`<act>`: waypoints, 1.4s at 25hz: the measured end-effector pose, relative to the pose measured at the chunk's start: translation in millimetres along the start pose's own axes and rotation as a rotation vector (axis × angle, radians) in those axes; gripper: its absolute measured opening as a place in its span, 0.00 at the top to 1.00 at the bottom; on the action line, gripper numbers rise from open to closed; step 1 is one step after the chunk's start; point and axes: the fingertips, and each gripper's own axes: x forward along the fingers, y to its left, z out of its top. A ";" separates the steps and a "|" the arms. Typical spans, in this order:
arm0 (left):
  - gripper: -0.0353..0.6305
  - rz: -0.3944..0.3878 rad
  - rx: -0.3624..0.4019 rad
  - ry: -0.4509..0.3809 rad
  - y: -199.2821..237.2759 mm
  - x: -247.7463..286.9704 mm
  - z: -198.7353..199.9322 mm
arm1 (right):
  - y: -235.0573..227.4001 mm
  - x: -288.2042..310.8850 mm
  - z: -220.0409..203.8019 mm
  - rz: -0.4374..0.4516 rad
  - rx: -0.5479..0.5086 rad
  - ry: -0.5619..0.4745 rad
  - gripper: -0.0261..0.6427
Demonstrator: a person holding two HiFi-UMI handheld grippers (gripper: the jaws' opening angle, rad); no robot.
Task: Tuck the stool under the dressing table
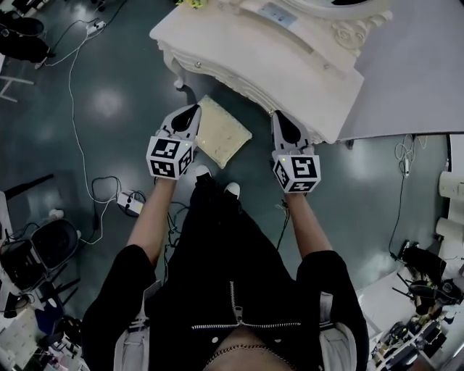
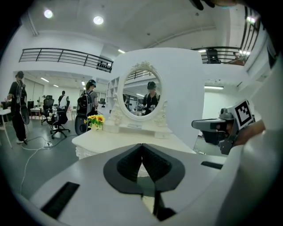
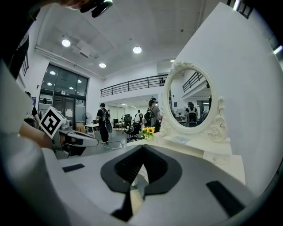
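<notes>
While both grippers hang shut, the stool (image 1: 221,132) stands on the floor (image 1: 109,101) against the dressing table (image 1: 239,58).
Only its pale cushion shows; the legs are hidden beneath, and whether its far corner slips under the tabletop is unclear. Left gripper (image 1: 190,114) and right gripper (image 1: 281,122) flank it, jaws together, empty. The mirror (image 1: 319,9) is cut off at the top.

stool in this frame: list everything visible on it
In the head view the stool shows as a squarish cream padded seat, seen from above and turned diagonally. Its far corner meets the front edge of the white dressing table; most of the seat is out over the dark floor. Legs are hidden. The left gripper is close by its left edge, the right gripper farther off to its right; both are shut and neither holds it.
</notes>
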 end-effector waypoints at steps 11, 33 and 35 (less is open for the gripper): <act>0.91 0.015 -0.220 0.129 34.4 22.6 -120.9 | 18.1 33.4 -89.2 0.039 0.059 0.148 0.95; 0.50 0.066 -1.046 0.169 103.4 62.4 -389.6 | 43.6 79.8 -224.5 0.072 0.122 0.336 0.95; 0.49 0.057 -1.062 0.191 102.0 67.9 -412.0 | 47.3 84.3 -238.3 0.074 0.131 0.353 0.95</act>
